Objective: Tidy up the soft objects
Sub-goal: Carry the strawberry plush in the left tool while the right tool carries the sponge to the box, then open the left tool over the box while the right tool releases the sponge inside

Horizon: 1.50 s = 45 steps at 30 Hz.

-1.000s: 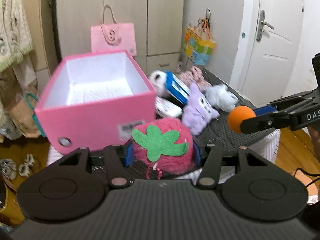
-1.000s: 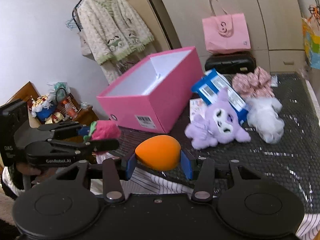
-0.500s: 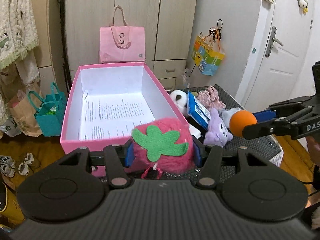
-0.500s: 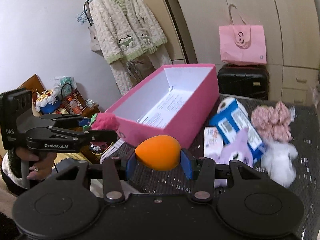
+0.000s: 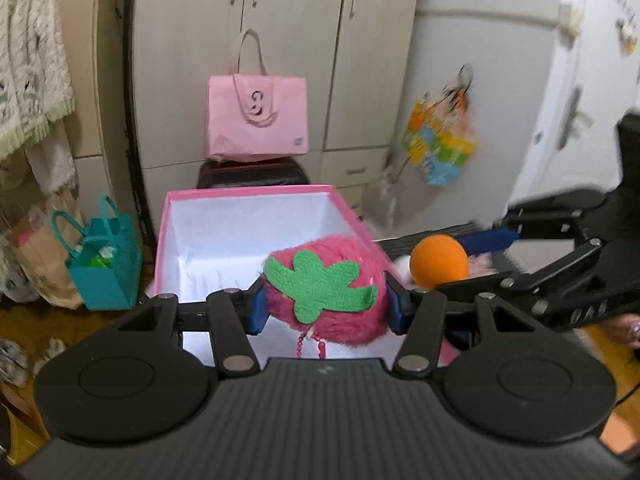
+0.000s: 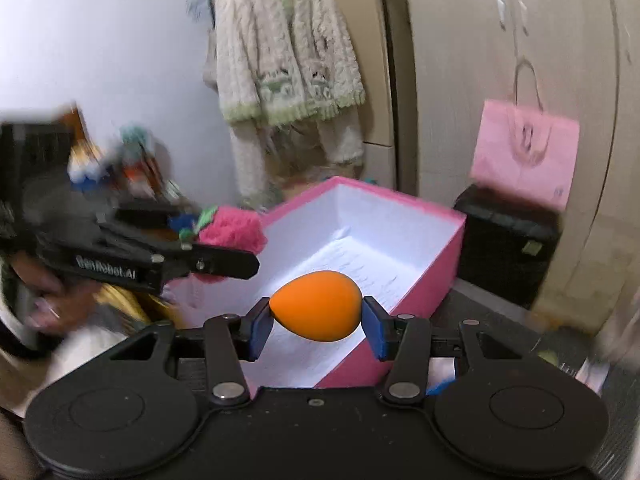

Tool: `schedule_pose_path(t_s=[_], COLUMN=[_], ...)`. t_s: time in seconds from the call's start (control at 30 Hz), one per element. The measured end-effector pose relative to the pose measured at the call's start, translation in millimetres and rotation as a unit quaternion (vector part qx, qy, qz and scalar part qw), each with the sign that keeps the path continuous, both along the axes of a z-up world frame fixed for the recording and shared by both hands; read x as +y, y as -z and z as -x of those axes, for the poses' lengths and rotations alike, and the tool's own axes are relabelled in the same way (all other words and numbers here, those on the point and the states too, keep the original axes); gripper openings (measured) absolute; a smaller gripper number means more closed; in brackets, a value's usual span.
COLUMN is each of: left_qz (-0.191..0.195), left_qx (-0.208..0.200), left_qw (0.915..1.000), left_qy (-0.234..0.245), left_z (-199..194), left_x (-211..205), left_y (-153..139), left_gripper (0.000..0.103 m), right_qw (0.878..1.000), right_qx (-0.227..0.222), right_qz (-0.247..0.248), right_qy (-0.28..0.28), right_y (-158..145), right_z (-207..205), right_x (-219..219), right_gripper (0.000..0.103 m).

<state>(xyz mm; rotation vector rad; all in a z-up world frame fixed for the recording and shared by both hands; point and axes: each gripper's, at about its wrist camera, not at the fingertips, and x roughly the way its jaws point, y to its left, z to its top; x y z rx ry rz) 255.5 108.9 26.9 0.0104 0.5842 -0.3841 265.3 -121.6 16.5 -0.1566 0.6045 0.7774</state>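
While both tongs hover over the open pink box [image 5: 244, 216], the left gripper [image 5: 326, 312] clamps the fluffy strawberry plush [image 5: 332, 292] by its yielding sides and the right gripper [image 6: 318, 328] pinches the light, squashy orange sponge egg [image 6: 316, 306] across its middle.

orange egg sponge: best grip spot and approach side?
Grip the orange egg sponge across its long axis, one pad on the blunt end and one on the pointed end, coming in level from behind, as the right gripper does now. The smooth rounded sides give no flat faces, so end-to-end pinching probably centres it best.
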Motion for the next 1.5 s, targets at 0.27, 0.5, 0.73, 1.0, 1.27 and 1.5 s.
schedule_pose_path(t_s=[0.27,0.5,0.73,1.0,1.27,1.5], left_qz=[-0.012,-0.003,0.010,0.044,0.041,0.033], left_qx=[0.075,0.136,0.177,0.221,0.178,0.153], left_qw=[0.9963,0.9896,0.9817,0.9677,0.9760,0.9865], left_qy=[-0.039,-0.048,-0.069,-0.114,-0.118,-0.049], left_z=[-116.0,-167.9,-182.9,-190.4,-189.7,-159.6], left_x=[-3.1,-2.8,7.5,13.8,11.3,13.0], left_y=[20.8,44.0,62.1,83.6,71.5,41.0], left_gripper=[0.053,0.053,0.053,0.053,0.070,0.076], right_qw=[0.986,0.976,0.963,0.950,0.953,0.972], right_qx=[-0.043,0.028,0.020,0.025,-0.020,-0.003], right_qz=[0.155,0.203,0.244,0.283,0.287,0.224], right_qy=[-0.037,-0.072,-0.113,-0.126,-0.100,-0.067], right_y=[25.4,39.0,51.5,63.7,55.6,27.2], right_z=[-93.1,-161.4,-173.4,-177.4,-170.7,-154.6], right_x=[62.6,84.3,102.6,114.7,112.0,93.1], right_gripper=[0.053,0.053,0.053,0.053,0.066,0.066])
